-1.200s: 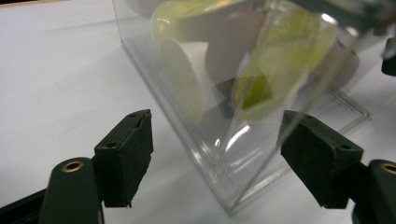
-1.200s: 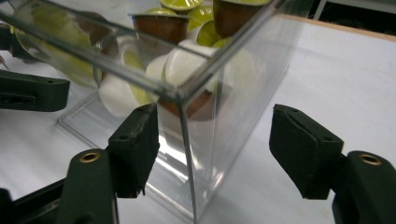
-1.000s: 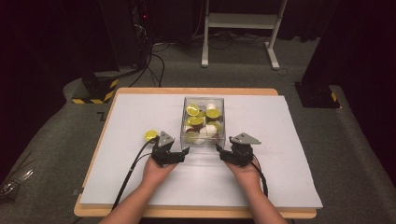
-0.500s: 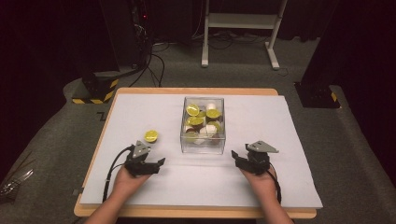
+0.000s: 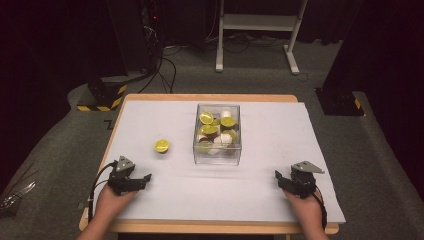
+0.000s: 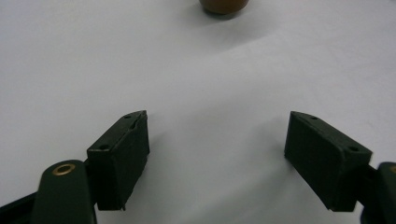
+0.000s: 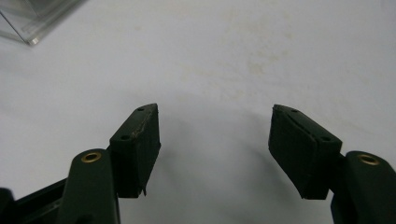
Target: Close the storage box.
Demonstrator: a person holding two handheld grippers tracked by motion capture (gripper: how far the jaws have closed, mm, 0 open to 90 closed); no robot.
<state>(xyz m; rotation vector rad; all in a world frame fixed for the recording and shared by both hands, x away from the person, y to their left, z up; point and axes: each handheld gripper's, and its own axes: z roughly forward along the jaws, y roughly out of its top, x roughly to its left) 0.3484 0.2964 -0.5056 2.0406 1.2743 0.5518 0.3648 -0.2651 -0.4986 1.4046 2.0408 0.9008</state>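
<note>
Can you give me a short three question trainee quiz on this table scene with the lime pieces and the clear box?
1. True or false: both grippers hold something.
2. Where does the loose lime half lie relative to the clear box?
3. Which gripper is nearer that lime half?

Key
1. False: the left gripper and right gripper are open and empty.
2. On the white sheet, to the box's left, apart from it.
3. The left gripper.

Bright table, dark room around it

You get even overhead light on the white table cover [image 5: 280, 165], while the far floor and both sides fall into near black. In your gripper views the jaws cast soft shadows, and the box corner [image 7: 32, 21] looks blurred.
</note>
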